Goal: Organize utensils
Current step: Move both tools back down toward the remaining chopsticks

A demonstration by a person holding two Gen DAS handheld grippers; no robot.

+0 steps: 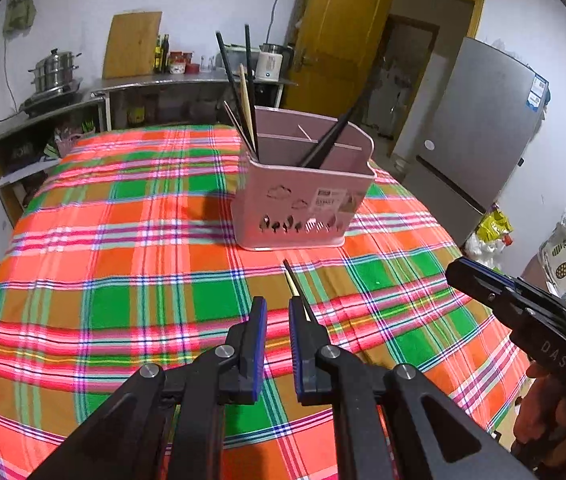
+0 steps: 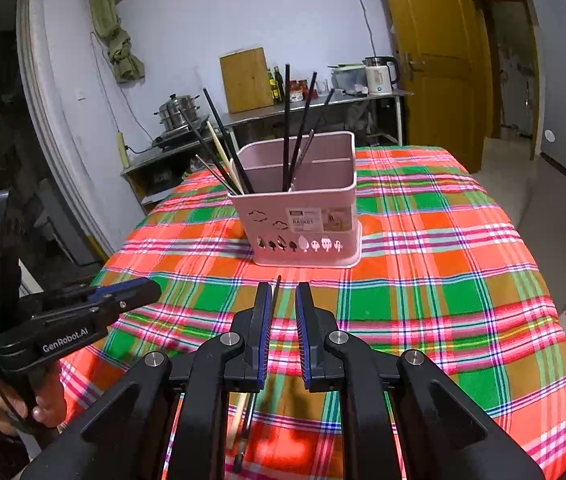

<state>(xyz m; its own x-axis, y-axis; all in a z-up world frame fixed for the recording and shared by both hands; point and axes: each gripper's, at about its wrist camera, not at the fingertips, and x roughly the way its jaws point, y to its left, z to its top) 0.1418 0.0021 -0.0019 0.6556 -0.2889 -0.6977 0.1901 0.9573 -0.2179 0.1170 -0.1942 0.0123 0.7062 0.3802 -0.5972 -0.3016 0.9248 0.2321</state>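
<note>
A pink utensil basket (image 1: 303, 196) (image 2: 303, 216) stands on the plaid tablecloth, with several black chopsticks (image 2: 287, 128) and a pale wooden one (image 1: 246, 104) upright in its compartments. On the cloth in front of the basket lie a black chopstick (image 1: 297, 286) and a light wooden chopstick (image 1: 294, 285). They pass under the left gripper's right finger. My left gripper (image 1: 274, 308) hovers over the cloth, open and empty. My right gripper (image 2: 283, 296) is open, with a black chopstick (image 2: 275, 294) on the cloth by its left finger. A pale chopstick (image 2: 239, 412) shows beneath it.
The table (image 1: 83, 280) has a red, green and orange plaid cloth. The other gripper shows at the right edge of the left wrist view (image 1: 523, 312) and at the left edge of the right wrist view (image 2: 75, 316). A steel counter (image 1: 163, 84), a fridge (image 1: 479, 136) and a door (image 2: 435, 60) stand behind.
</note>
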